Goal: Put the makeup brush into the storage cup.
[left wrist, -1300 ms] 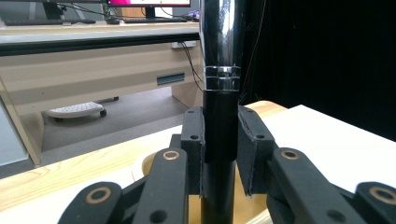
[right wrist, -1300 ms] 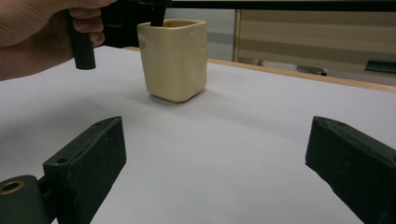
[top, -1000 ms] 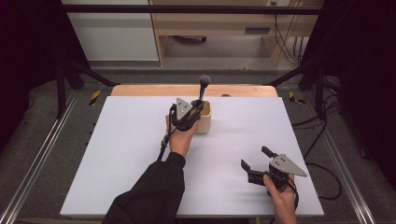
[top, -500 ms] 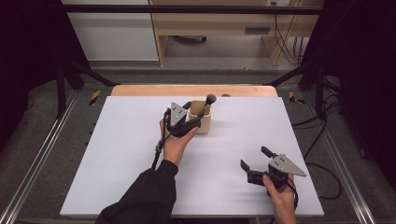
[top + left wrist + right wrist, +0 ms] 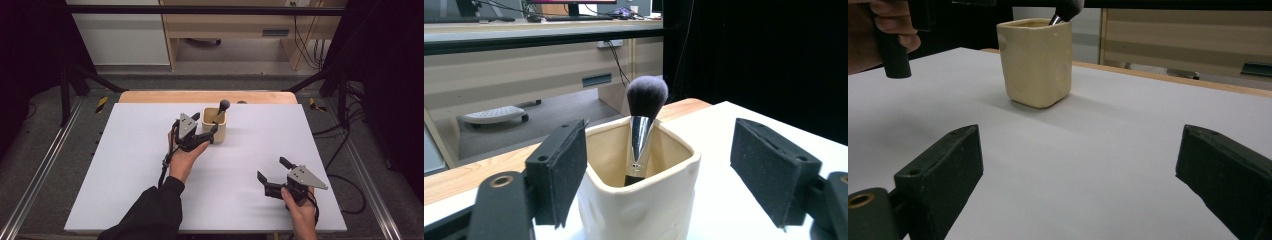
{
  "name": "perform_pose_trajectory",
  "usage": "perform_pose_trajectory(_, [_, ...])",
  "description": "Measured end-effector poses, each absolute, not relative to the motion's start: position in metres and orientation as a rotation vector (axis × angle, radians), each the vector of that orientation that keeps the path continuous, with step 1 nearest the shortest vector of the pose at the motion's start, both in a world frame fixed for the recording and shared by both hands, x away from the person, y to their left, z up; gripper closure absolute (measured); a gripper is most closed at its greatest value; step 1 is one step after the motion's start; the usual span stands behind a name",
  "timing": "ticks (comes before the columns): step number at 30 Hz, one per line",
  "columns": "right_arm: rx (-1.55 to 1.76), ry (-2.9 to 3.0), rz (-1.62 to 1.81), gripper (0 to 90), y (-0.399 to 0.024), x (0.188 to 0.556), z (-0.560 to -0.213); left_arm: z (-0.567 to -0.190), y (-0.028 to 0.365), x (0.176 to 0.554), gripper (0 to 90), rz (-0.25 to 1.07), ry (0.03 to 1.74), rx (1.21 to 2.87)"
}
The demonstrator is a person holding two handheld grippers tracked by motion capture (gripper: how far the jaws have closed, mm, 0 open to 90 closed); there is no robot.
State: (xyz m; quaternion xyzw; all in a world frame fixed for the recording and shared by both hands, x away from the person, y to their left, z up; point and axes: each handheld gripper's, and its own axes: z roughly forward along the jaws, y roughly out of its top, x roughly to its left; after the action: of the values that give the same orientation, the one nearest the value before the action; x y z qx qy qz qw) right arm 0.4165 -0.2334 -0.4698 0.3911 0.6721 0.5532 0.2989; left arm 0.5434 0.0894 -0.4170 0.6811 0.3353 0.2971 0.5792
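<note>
Two hand-held grippers are seen on one white table (image 5: 125,165). The left gripper (image 5: 206,131) is released: its jaws have just been opening and are parted, with nothing pressed between the pads, and it is held just beside the one cream cup (image 5: 214,123). In the left gripper view, the cup (image 5: 639,200) is seen low between the spread jaws, squarish, glossy and slightly dented. One makeup brush (image 5: 642,127) is stood in it, leaning against the rim, with a dark rounded head, a silver ferrule and a black handle. The right gripper (image 5: 274,172) is held open and empty near the table's front right, well apart from the cup.
</note>
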Motion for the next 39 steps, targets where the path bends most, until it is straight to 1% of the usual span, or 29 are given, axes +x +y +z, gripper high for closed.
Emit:
perform_pose_trajectory(4, [1.037, 1.785, 1.464, 5.2, -0.234, 0.417, -0.47, -0.418, 0.089, 0.542, 17.6, 0.689, 0.784, 1.601])
perform_pose_trajectory(6, [1.035, 1.785, 1.467, 5.1, -0.234, 0.417, -0.47, -0.418, 0.089, 0.541, 11.9, 0.682, 0.79, 1.607])
perform_pose_trajectory(7, [1.034, 1.785, 1.466, 5.1, -0.234, 0.417, -0.47, -0.419, 0.089, 0.54, 11.9, 0.675, 0.793, 1.61])
perform_pose_trajectory(9, [1.033, 1.786, 1.466, 5.1, -0.233, 0.417, -0.47, -0.419, 0.088, 0.538, 4.8, 0.684, 0.784, 1.638])
perform_pose_trajectory(25, [1.037, 1.789, 1.463, 5.1, -0.233, 0.417, -0.47, -0.415, 0.09, 0.525, 3.9, 0.662, 0.737, 1.639])
perform_pose_trajectory(39, [1.041, 1.787, 1.463, 4.6, -0.233, 0.417, -0.47, -0.411, 0.094, 0.512, 3.1, 0.644, 0.666, 1.676])
